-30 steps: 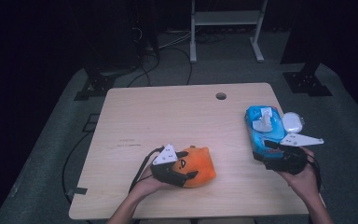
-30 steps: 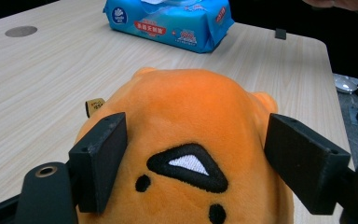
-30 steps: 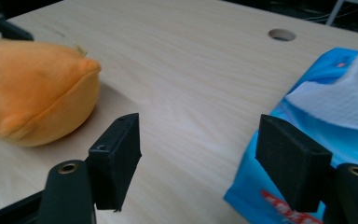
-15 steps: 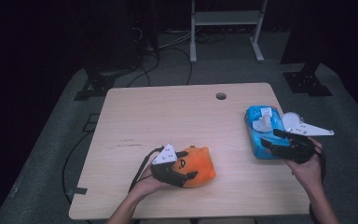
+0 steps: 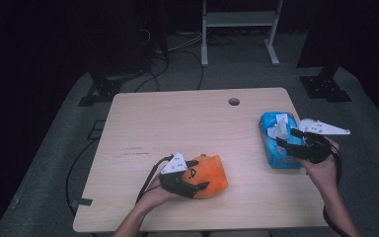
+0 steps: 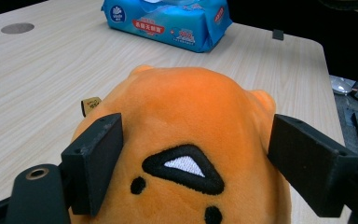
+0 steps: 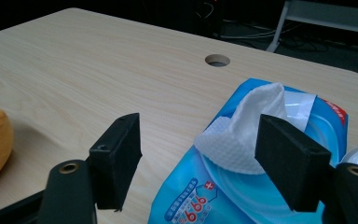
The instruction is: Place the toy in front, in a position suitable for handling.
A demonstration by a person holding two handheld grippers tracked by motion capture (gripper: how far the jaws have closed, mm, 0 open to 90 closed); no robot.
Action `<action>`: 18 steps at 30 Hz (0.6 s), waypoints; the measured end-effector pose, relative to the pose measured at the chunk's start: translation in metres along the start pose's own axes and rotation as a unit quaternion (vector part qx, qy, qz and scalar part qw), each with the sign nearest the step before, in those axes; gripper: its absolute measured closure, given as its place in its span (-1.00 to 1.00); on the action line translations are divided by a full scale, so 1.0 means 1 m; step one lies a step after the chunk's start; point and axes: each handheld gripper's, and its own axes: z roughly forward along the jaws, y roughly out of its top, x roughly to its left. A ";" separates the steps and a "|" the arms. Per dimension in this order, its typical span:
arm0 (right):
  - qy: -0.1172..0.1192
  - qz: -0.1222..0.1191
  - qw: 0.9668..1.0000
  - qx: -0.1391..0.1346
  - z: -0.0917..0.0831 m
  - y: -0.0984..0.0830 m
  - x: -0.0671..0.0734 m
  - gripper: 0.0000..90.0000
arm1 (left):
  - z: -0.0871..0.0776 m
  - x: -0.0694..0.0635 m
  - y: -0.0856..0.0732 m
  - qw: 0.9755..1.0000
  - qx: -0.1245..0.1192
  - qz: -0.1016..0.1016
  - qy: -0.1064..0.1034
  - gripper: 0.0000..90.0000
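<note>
Left gripper straddled the orange plush toy near the table's front edge; its jaws had just been opening, the toy between them, left pad at the fabric, right pad looked clear, so likely letting go rather than clamping. Right gripper stood with jaws apart over the blue wet-wipe pack at the table's right side, the white wipe sticking up between them, apparently lined up to pinch it.

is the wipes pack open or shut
Open: in the right gripper view the wipes pack has its flap peeled back and a white wipe sticking up out of the opening.
</note>
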 end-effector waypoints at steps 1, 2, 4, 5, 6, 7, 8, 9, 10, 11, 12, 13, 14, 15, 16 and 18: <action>-0.001 0.000 1.000 0.000 0.001 0.001 -0.001 -0.33 | 0.000 0.000 0.000 1.000 0.000 0.000 0.000 -0.60; -0.002 0.001 1.000 0.000 0.003 0.002 -0.001 -0.33 | 0.000 0.000 0.000 1.000 0.001 -0.001 -0.001 -0.61; -0.005 0.002 1.000 0.002 0.005 0.003 -0.003 -0.32 | 0.001 -0.001 0.000 1.000 0.002 0.000 -0.001 -0.63; -0.006 0.000 1.000 0.002 0.007 0.003 -0.003 -0.32 | 0.001 -0.001 0.000 1.000 0.002 0.000 -0.001 -0.63; -0.007 0.002 1.000 0.005 0.009 0.004 -0.004 -0.32 | 0.001 0.000 0.000 1.000 0.001 -0.001 -0.001 -0.63; -0.009 -0.001 1.000 0.006 0.011 0.004 -0.004 -0.31 | 0.001 0.000 0.000 1.000 0.001 -0.001 -0.002 -0.63; -0.009 0.001 1.000 0.006 0.013 0.004 -0.005 -0.31 | 0.001 0.000 0.000 1.000 0.001 -0.001 -0.002 -0.63; -0.010 0.001 1.000 0.007 0.015 0.004 -0.005 -0.31 | 0.001 0.000 0.000 1.000 0.001 -0.001 -0.002 -0.63; -0.013 0.001 1.000 0.008 0.016 0.004 -0.006 -0.30 | 0.001 0.000 0.000 1.000 0.001 -0.001 -0.002 -0.63; -0.016 0.003 1.000 0.008 0.019 0.004 -0.007 -0.30 | 0.001 0.000 -0.001 1.000 0.001 -0.001 -0.002 -0.63; -0.017 0.003 1.000 0.008 0.020 0.004 -0.007 -0.30 | 0.001 0.000 -0.001 1.000 0.000 -0.002 -0.002 -0.63; -0.020 0.004 1.000 0.007 0.022 0.004 -0.008 -0.30 | 0.001 0.000 -0.001 1.000 0.000 -0.002 -0.001 -0.63; -0.021 0.002 1.000 0.007 0.024 0.004 -0.008 -0.30 | 0.001 0.000 -0.001 1.000 0.000 -0.002 0.000 -0.63; -0.022 0.001 1.000 0.008 0.025 0.004 -0.008 -0.30 | 0.001 0.000 -0.001 1.000 0.001 -0.001 0.001 -0.63; -0.023 0.001 1.000 0.010 0.027 0.004 -0.008 -0.29 | 0.002 -0.001 -0.001 1.000 0.002 0.000 0.001 -0.64; -0.026 0.002 1.000 0.012 0.030 0.004 -0.009 -0.27 | 0.002 -0.001 -0.001 1.000 0.002 0.000 0.001 -0.65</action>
